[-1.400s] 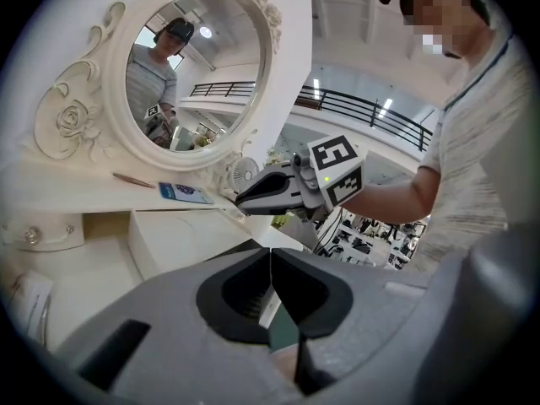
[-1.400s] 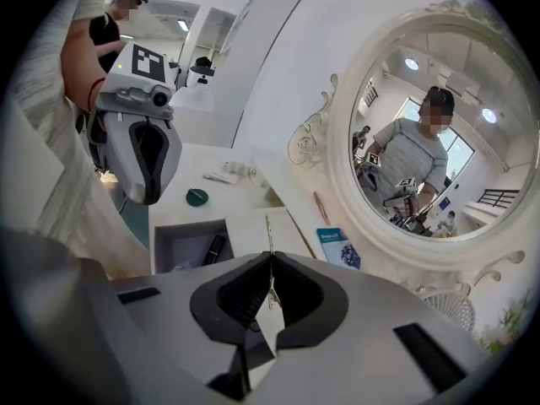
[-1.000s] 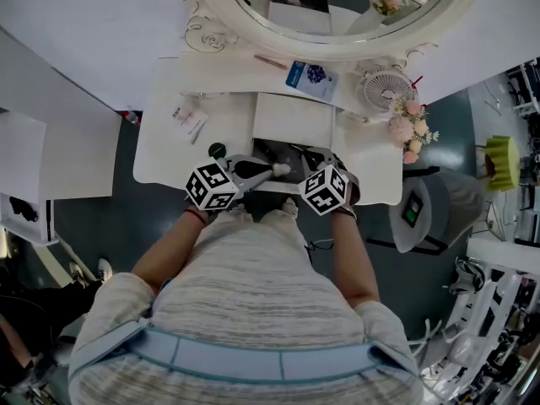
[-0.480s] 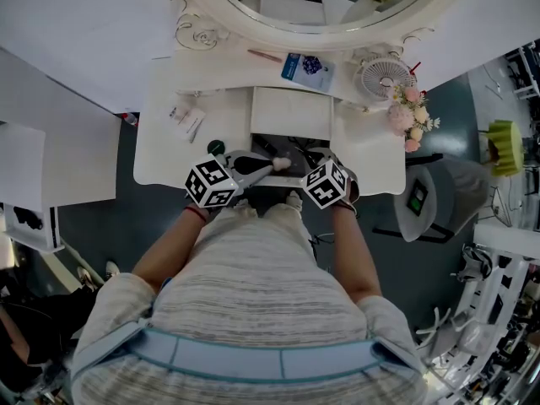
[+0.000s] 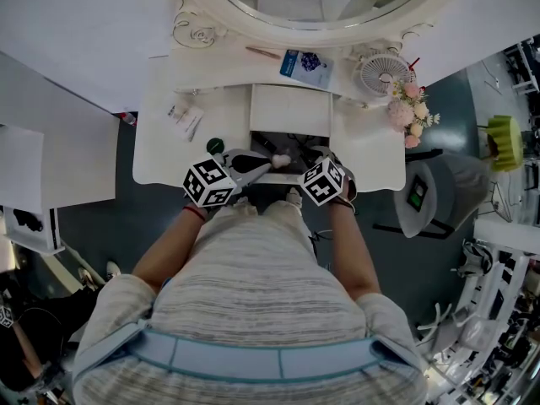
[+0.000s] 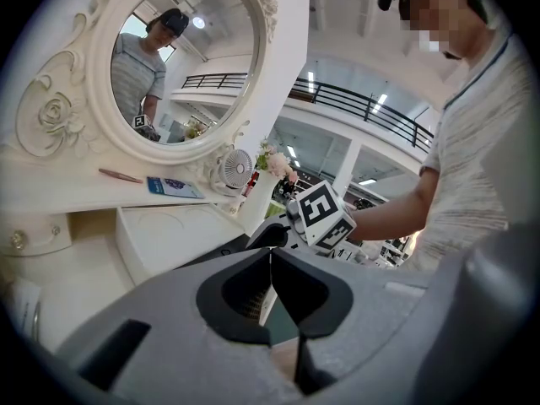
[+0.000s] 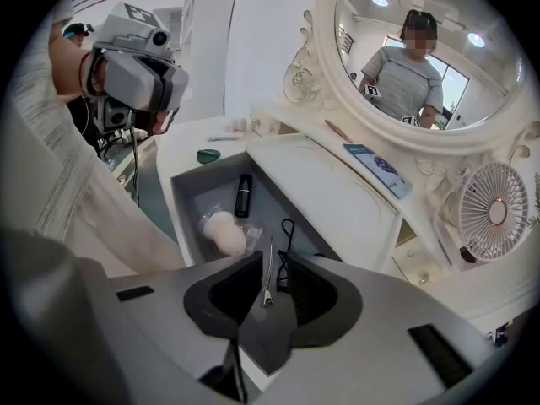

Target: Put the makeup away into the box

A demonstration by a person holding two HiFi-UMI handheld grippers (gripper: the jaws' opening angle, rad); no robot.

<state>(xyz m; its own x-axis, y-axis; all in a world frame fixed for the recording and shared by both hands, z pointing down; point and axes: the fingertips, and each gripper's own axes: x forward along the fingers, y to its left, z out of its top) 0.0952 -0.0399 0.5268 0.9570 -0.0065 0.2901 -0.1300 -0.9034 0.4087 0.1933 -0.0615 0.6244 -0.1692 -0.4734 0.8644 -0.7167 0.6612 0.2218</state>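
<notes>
While the head view shows the box (image 5: 295,143) standing open at the front of the dressing table (image 5: 364,154), a green pot (image 5: 216,145), a slim pencil (image 5: 264,53) and a blue packet (image 5: 308,67) sit out on the top, so I'd call the tidying partway at best. From the left gripper view, the left gripper (image 6: 271,253) has its jaws pressed together on nothing I can see. From the right gripper view, the right gripper (image 7: 269,257) has just been easing its jaws apart, and a thin metal clip (image 7: 269,279) stands loose between them over the box, where a black tube (image 7: 244,195), a wrapped sponge (image 7: 224,230) and a black loop (image 7: 288,230) already lie.
</notes>
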